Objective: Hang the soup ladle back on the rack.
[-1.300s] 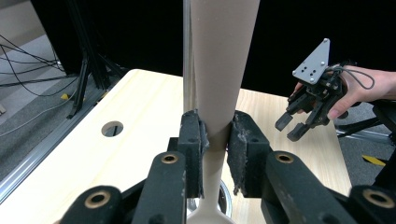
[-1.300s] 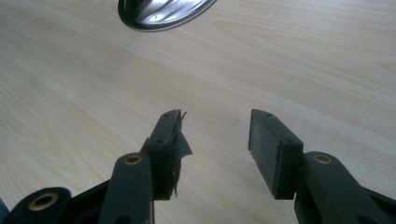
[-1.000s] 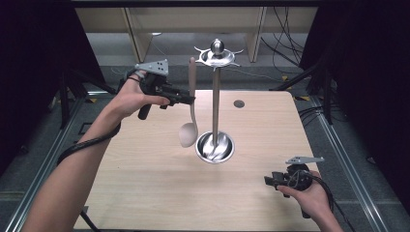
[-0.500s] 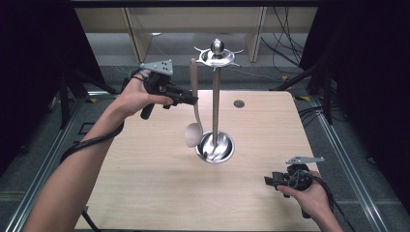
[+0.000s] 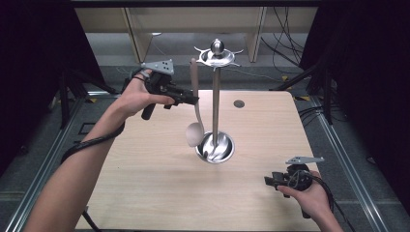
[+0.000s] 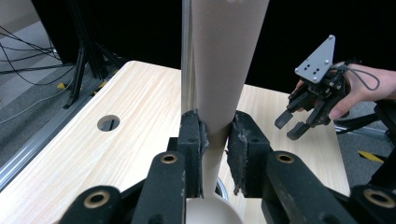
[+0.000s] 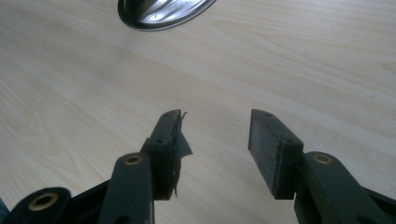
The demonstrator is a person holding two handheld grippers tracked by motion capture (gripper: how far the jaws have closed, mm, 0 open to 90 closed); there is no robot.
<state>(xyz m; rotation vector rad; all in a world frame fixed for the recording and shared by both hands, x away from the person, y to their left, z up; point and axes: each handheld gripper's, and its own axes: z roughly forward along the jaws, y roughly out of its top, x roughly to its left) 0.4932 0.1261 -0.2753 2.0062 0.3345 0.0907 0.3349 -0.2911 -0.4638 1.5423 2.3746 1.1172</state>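
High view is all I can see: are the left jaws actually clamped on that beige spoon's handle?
Observer: Yes. In the left gripper view, the left gripper has its jaws pressed against both sides of the spoon handle.
Operator: And the right jaws, is anything in them?
Observer: No. In the right gripper view, the right gripper is open over the bare table, with nothing between its jaws.
Operator: Are its pads intact?
Observer: Not quite. The pad on the left of that view has a torn flap of lining sticking out.
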